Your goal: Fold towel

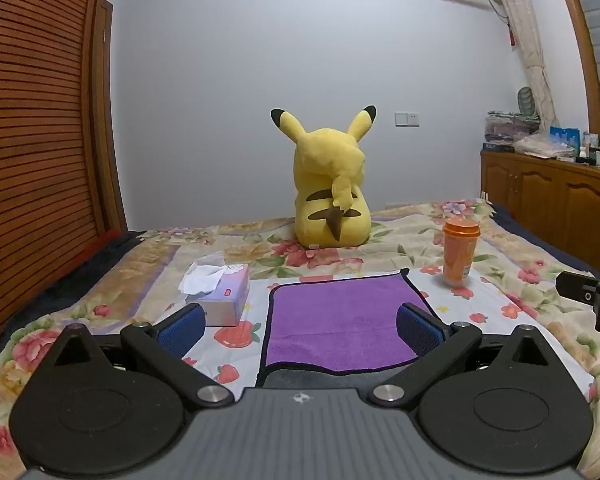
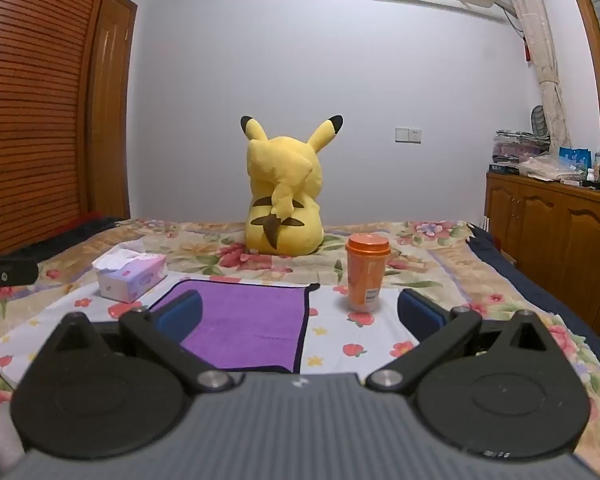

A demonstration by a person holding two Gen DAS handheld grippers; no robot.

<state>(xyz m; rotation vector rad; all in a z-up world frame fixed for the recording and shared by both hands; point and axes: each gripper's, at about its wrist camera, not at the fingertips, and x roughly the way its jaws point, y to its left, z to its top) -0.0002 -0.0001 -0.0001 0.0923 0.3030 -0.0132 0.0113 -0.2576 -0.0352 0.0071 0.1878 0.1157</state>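
Observation:
A purple towel [image 1: 340,320] with a dark border lies flat on the flowered bedspread; in the right wrist view it [image 2: 244,320] sits left of centre. My left gripper [image 1: 300,330] is open and empty, hovering over the towel's near edge with its blue pads [image 1: 180,330] wide apart. My right gripper [image 2: 300,316] is open and empty, near the towel's right edge, one pad over the towel. The right gripper's body shows at the right edge of the left wrist view [image 1: 592,296].
A tissue box [image 1: 220,292] stands left of the towel. An orange lidded cup [image 1: 460,252] stands to its right, also in the right wrist view [image 2: 366,276]. A yellow plush toy [image 1: 332,184] sits behind. Wooden cabinets [image 2: 560,232] line the right wall.

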